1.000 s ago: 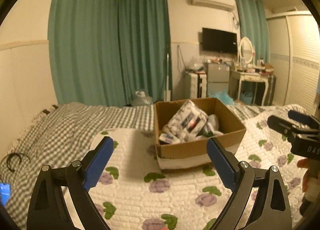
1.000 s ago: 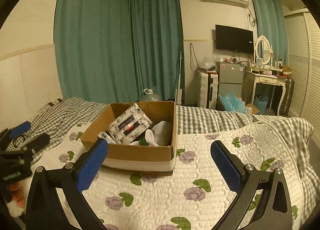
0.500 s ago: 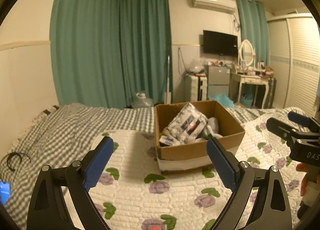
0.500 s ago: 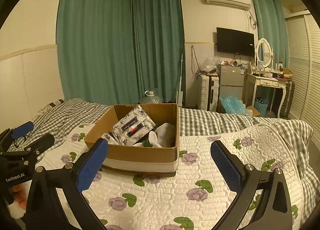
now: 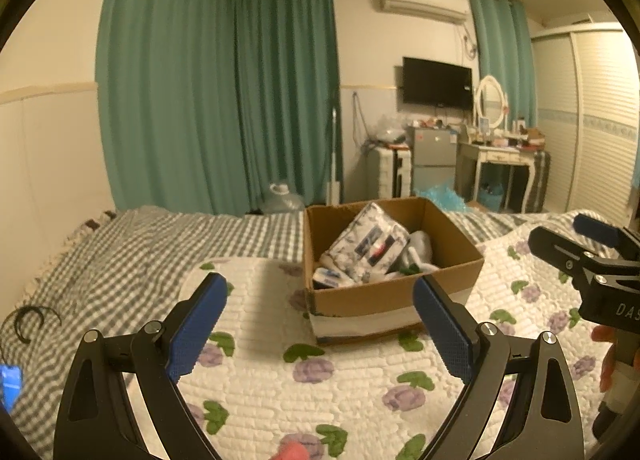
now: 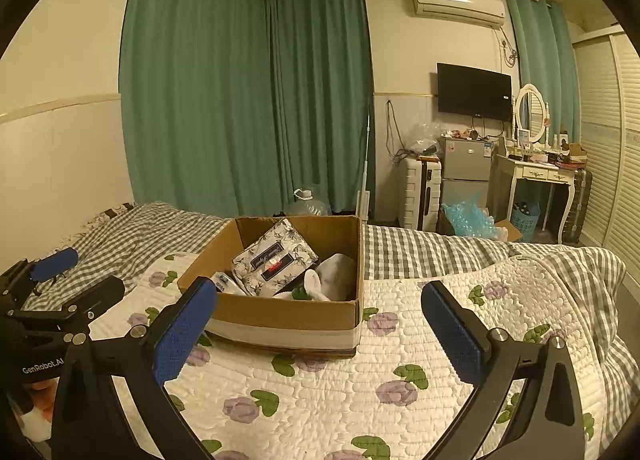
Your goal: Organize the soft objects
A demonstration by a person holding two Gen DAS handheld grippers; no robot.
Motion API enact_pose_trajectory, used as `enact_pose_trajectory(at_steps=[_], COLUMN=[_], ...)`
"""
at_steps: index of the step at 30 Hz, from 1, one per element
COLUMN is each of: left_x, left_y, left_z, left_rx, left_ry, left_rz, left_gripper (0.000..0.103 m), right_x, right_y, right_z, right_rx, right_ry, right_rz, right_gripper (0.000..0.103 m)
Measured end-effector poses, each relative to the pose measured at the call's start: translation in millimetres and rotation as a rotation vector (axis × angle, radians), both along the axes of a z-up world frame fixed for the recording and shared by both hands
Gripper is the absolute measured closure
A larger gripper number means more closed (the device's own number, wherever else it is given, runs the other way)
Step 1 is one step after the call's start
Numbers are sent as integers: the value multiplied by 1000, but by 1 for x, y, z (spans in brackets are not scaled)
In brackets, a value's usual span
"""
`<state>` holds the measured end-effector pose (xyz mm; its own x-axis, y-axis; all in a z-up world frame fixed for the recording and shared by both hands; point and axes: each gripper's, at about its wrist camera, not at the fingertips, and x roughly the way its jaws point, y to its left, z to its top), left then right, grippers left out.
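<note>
A brown cardboard box (image 5: pixel 394 290) (image 6: pixel 280 312) stands on the flowered white quilt (image 5: pixel 340 380) (image 6: pixel 360 380) on the bed. Inside lie a floral tissue pack (image 5: pixel 366 244) (image 6: pixel 274 258), white socks (image 6: pixel 334 278) (image 5: pixel 418 250) and a small blue-white packet (image 5: pixel 330 276). My left gripper (image 5: pixel 320 324) is open and empty, held above the quilt short of the box. My right gripper (image 6: pixel 320 324) is open and empty too, in front of the box. Each gripper shows in the other's view, the right (image 5: pixel 592 256) and the left (image 6: pixel 56 292).
A grey checked blanket (image 5: pixel 140 256) (image 6: pixel 440 252) covers the far bed. A black hair band (image 5: pixel 28 324) and a blue phone (image 5: pixel 10 380) lie at the left. Green curtains (image 6: pixel 248 100), a water jug (image 6: pixel 306 204), fridge (image 6: pixel 466 170) and dressing table (image 6: pixel 540 176) stand beyond.
Both grippers have lifted and pulled back slightly, so the box sits a little lower and smaller in both views. Both stay open and empty.
</note>
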<state>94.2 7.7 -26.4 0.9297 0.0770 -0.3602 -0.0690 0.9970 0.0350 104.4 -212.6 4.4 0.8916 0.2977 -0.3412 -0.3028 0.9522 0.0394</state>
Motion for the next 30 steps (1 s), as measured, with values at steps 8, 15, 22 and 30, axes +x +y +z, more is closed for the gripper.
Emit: enact_pose_trajectory(at_steps=[8, 15, 22, 30], left_x=[-2, -2, -1, -1], left_y=[1, 2, 2, 2], left_z=[0, 0, 1, 1], left_rx=[10, 9, 7, 6], left_ry=[-10, -14, -16, -14], left_rz=[11, 6, -6, -9], left_gripper=[7, 7, 7, 7], right_x=[0, 0, 1, 1], right_y=[0, 0, 1, 3], right_z=[0, 0, -1, -1], right_rx=[-1, 0, 0, 1], right_ry=[1, 4, 9, 9], right_rz=[-2, -2, -2, 0], right_gripper=[0, 0, 0, 0])
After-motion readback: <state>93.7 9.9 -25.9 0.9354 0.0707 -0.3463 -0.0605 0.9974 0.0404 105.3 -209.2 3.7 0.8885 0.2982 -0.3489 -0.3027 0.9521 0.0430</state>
